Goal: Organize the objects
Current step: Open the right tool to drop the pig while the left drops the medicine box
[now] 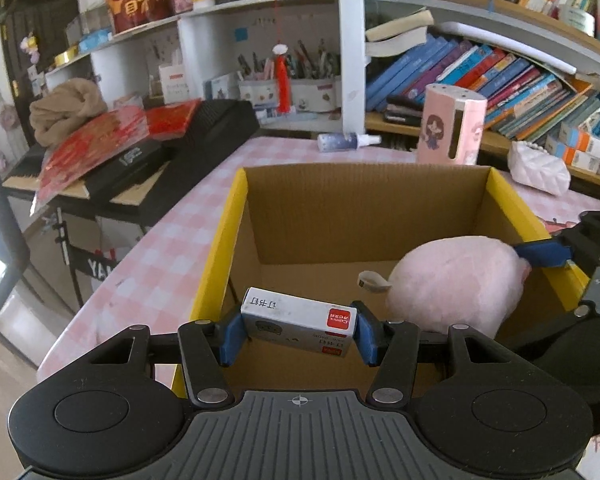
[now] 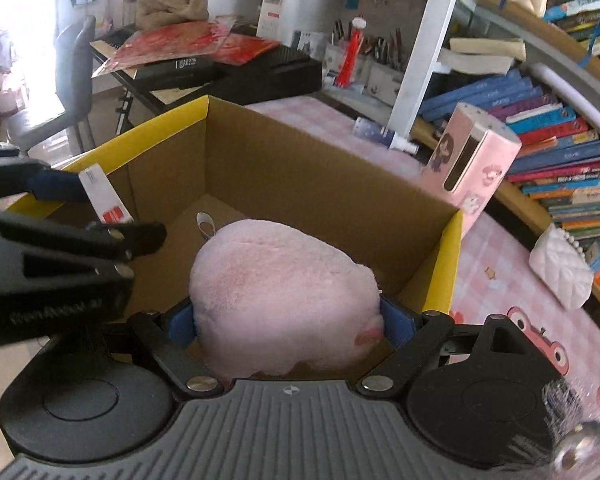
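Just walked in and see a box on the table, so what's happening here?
A person is packing things into the cardboard box with two handheld grippers. The left gripper is shut on a staple box, held over the box's near edge. The right gripper clamps a pink plush toy inside the box.

Staple box (image 1: 299, 322): you are holding this small grey carton with a red end label crosswise, slightly tilted, over the near edge of the open box.
Plush toy (image 2: 284, 296): you are gripping this round, pale pink, fuzzy toy inside the box's right side, its white loop tag pointing away.
Cardboard box (image 1: 364, 216): it is sitting open on the pink checked table, brown inside, yellow along its rims.
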Demonstrator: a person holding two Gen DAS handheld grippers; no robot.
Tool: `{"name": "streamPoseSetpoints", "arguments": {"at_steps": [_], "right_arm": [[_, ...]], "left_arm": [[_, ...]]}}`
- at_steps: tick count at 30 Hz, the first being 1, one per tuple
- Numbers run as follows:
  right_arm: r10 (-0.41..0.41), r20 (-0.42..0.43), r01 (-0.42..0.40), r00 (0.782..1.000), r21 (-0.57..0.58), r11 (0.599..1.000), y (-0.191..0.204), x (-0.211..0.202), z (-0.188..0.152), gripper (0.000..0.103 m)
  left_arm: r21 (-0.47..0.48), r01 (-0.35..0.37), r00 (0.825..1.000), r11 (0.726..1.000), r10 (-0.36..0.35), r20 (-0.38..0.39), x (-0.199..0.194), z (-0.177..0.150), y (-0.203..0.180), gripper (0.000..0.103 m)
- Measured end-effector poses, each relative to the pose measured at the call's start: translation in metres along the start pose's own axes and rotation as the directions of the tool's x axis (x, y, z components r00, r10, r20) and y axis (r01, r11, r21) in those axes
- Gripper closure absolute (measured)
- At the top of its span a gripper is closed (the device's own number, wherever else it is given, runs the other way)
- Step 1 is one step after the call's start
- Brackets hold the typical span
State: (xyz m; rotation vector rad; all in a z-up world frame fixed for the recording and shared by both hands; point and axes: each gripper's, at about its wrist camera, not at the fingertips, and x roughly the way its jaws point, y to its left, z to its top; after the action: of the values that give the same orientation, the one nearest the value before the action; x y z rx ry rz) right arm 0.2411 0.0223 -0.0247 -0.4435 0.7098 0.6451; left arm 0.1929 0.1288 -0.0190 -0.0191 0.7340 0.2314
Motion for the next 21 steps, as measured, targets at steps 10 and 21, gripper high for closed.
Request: {"name": "streamPoseSetpoints", "arguments": {"at_steps": [10, 21], "right_arm": [[-0.073, 0.087, 0.074, 0.994, -0.003, 0.997, 0.005, -0.026, -0.006, 0.008], [-0.208, 0.221, 0.175, 0.953, 0.158, 0.972, 0.019, -0.101, -0.029, 0.003]], "left_arm": [[-0.005, 0.0, 0.993, 1.0, 0.001, 0.121, -0.039, 0.001, 0.002, 0.02], [-0.119, -0.009, 0.98, 0.993, 0.032, 0.196, -0.095, -0.024, 0.031, 0.015]]}}
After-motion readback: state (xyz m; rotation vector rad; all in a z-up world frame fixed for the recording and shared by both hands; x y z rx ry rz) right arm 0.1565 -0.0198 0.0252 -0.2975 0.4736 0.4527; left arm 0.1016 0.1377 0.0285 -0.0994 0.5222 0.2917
